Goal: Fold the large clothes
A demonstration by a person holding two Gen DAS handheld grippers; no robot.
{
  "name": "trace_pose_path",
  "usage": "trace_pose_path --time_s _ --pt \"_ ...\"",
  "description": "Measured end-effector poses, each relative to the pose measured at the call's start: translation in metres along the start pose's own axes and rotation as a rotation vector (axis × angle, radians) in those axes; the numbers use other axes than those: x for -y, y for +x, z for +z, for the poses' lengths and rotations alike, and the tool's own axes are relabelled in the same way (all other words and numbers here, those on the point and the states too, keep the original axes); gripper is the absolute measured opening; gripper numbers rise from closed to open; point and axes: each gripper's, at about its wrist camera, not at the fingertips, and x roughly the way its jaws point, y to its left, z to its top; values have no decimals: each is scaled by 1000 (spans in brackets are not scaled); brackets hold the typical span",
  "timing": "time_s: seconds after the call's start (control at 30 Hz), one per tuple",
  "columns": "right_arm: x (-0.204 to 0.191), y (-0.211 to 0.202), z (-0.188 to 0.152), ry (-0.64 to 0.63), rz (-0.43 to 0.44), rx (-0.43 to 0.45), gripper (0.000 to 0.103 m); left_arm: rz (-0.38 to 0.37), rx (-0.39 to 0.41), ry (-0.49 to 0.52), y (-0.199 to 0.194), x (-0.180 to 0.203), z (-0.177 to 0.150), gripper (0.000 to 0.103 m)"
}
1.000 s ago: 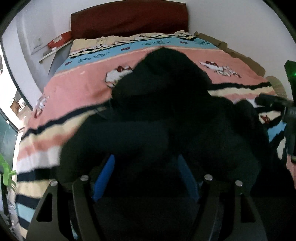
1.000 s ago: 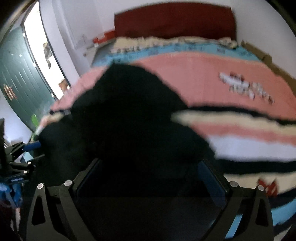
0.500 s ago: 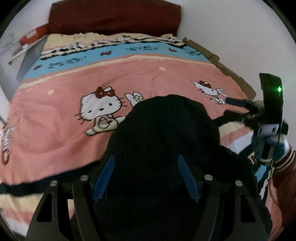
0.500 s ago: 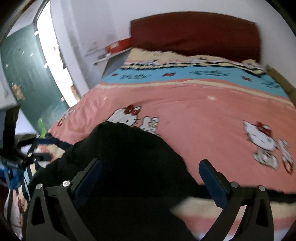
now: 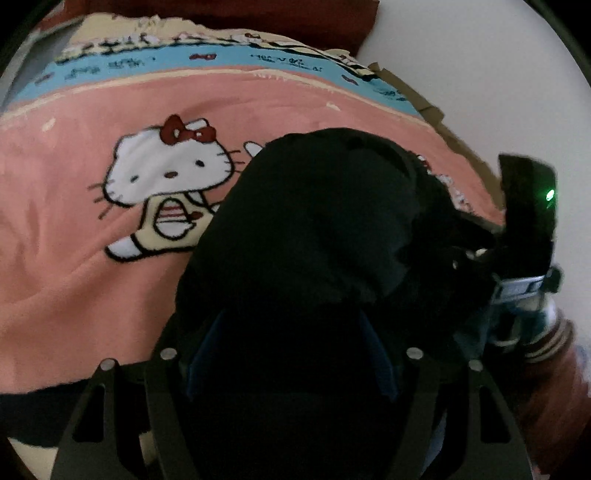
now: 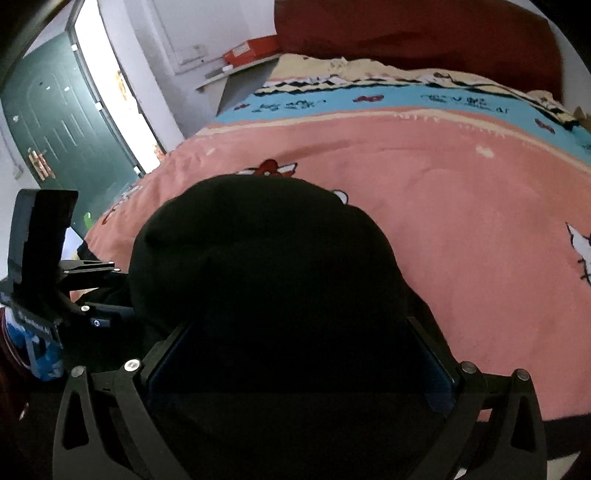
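Note:
A large black garment (image 5: 314, 229) lies bunched over the pink cartoon-cat bedspread (image 5: 92, 277) and fills the lower middle of both wrist views. My left gripper (image 5: 291, 354) has black cloth between its blue pads, which stand apart around the bundle. My right gripper (image 6: 299, 354) also has the garment (image 6: 258, 258) heaped between its widely spread fingers. The right gripper shows at the right edge of the left wrist view (image 5: 476, 254). The left gripper shows at the left edge of the right wrist view (image 6: 88, 291). The fingertips are hidden in the dark cloth.
The bed has a dark red headboard (image 6: 406, 33) at the far end. A white wall (image 5: 480, 74) runs along the right side. A green door (image 6: 55, 122) and a shelf with an orange box (image 6: 251, 48) stand to the left.
Both grippers have carried the black garment forward up the bed, from the striped foot to the pink cartoon-cat area. The garment has bunched into a taller mound.

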Motion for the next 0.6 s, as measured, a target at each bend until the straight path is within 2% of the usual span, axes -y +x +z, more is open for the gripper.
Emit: trace_pose_path --time_s 0.03,0.07,0.1,0.13,0.17,0.23,0.37,0.6 --pt "-5 -3 2 -14 -11 -9 76 14 7 22 -3 6 -1 44" --pt "-11 -9 4 -31 -18 -14 63 21 14 36 -7 12 -1 38" --pt "-17 -17 4 -54 -30 -18 57 29 24 55 -13 20 -2 26" --pt "-22 -22 5 -76 -40 -20 47 40 31 76 -19 27 -4 19" --pt "-30 -29 5 -101 -54 -19 40 60 38 101 -28 37 -7 17" --pt "-44 -52 3 -139 -70 -6 32 85 47 127 -42 49 -12 11" --pt "-71 -108 -16 -193 -54 64 24 100 88 166 -82 72 -37 8" --pt "-127 -177 -91 -322 -118 172 22 175 172 235 -134 113 -104 3"
